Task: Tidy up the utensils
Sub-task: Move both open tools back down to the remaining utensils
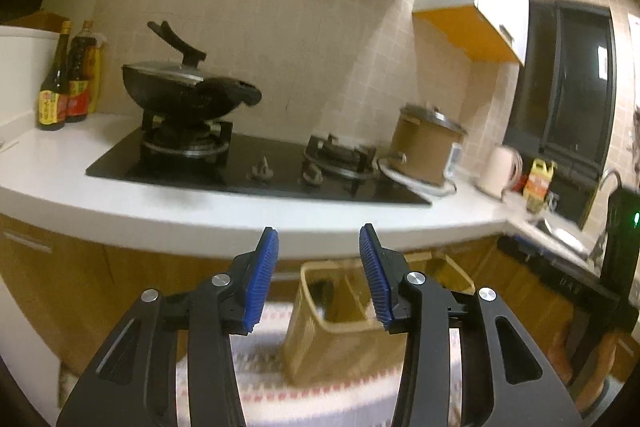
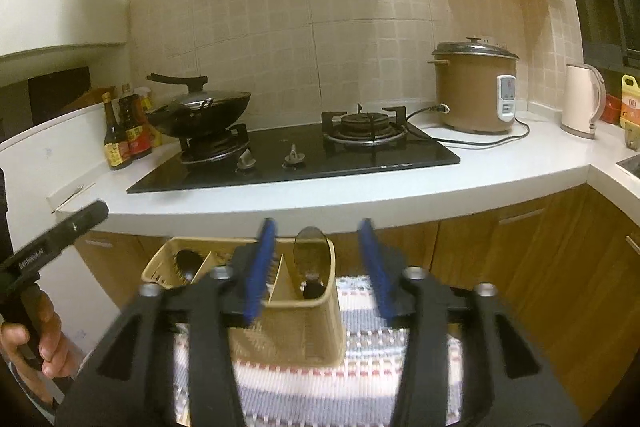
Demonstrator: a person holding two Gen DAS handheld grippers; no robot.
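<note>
Kitchen counter in white runs across the background, holding a black gas hob with a lidded wok on its left burner, sauce bottles to the left and a brown rice cooker to the right. Below it, on a striped woven cloth, stands a beige divided utensil caddy — a metal spoon upright in its right compartment, something dark, possibly a ladle, in the left. Both grippers hover empty before the caddy, the left gripper and the motion-blurred right gripper each with blue pads spread apart
</note>
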